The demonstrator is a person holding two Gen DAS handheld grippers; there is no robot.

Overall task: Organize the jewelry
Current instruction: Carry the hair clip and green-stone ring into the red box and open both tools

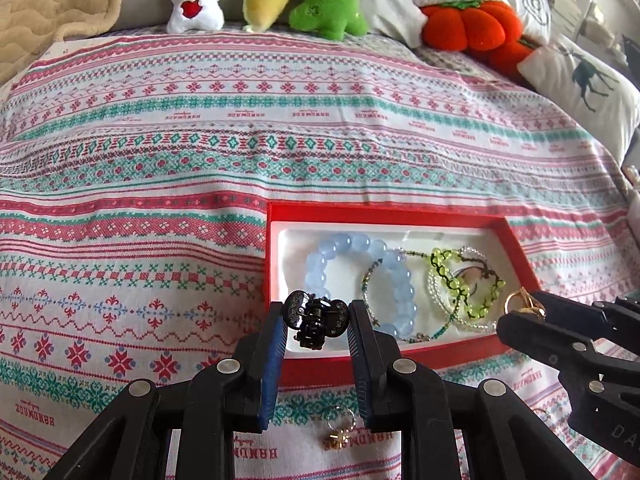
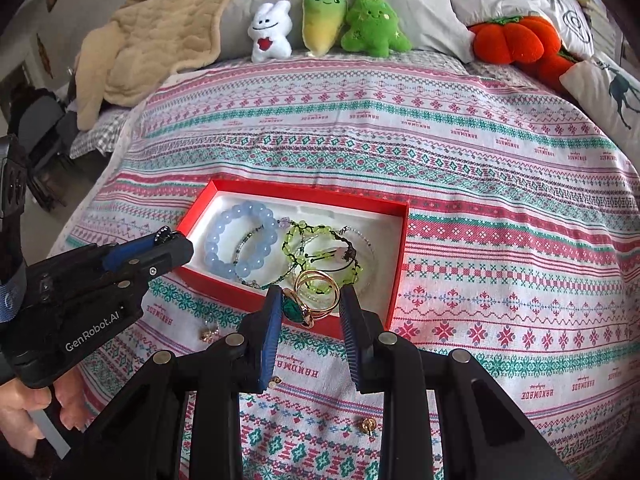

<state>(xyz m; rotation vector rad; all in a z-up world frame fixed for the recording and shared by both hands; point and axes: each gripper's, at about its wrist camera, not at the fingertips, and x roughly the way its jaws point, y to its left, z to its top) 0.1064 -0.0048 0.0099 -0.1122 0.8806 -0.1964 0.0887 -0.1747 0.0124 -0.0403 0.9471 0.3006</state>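
Left wrist: left tongs (image 1: 318,320) grip black hair clip (image 1: 316,316) over red box (image 1: 400,216).

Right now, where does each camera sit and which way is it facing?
Left wrist: on the left tongs, looking down along them over the red box toward the plush toys; they grip a black hair clip, and the right tongs enter at the right.
Right wrist: on the right tongs, same heading; they grip a gold ring, and the left tongs and a hand show at the left.
Shared: box, blue bead bracelet, toys, patterned bedspread.
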